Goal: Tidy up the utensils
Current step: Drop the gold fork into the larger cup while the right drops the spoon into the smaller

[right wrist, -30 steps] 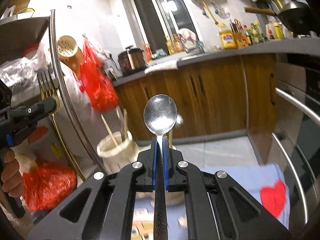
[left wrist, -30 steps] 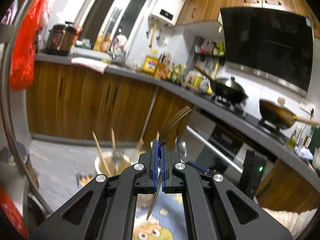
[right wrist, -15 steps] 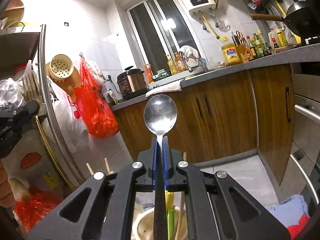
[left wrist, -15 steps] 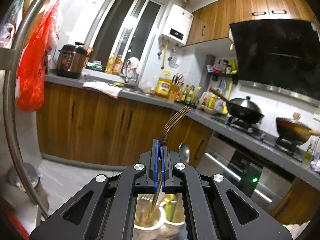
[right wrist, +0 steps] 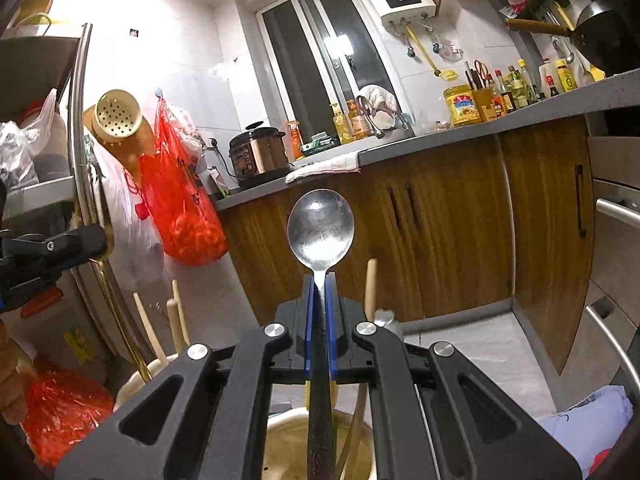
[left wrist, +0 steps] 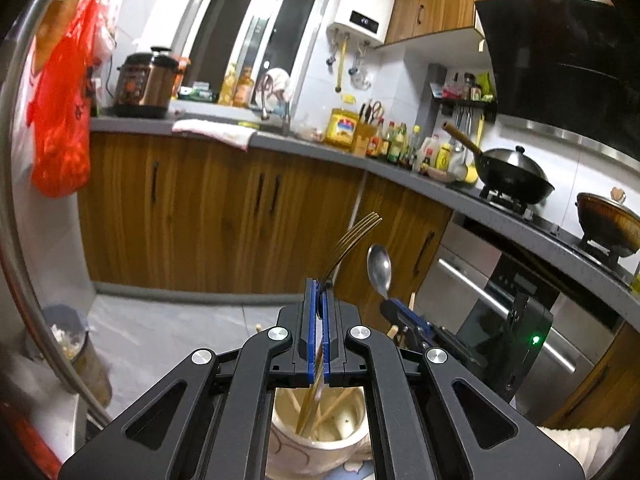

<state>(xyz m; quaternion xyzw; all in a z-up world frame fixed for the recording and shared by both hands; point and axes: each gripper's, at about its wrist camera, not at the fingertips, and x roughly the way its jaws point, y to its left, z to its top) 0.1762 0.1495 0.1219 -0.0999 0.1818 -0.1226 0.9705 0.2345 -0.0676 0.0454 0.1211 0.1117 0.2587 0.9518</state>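
- Fork [left wrist: 352, 240] sits clamped in the closed left hand-held gripper [left wrist: 319, 300], tines up, handle reaching down into a cream cup [left wrist: 320, 436] holding wooden chopsticks [left wrist: 332, 410].
- Spoon [right wrist: 321, 232] is pinched upright by the closed right hand-held gripper [right wrist: 320, 300], above a second cup [right wrist: 280, 428] with chopsticks.
- Behind: wooden cabinets [left wrist: 200, 208], red bag [right wrist: 180, 208].
- Only the left view shows the wok [left wrist: 512, 176] on its stove.

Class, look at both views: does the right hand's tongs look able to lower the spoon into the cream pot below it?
Probably yes. The right tongs grip the spoon directly above the pot; chopsticks lean at the sides, leaving its middle open.
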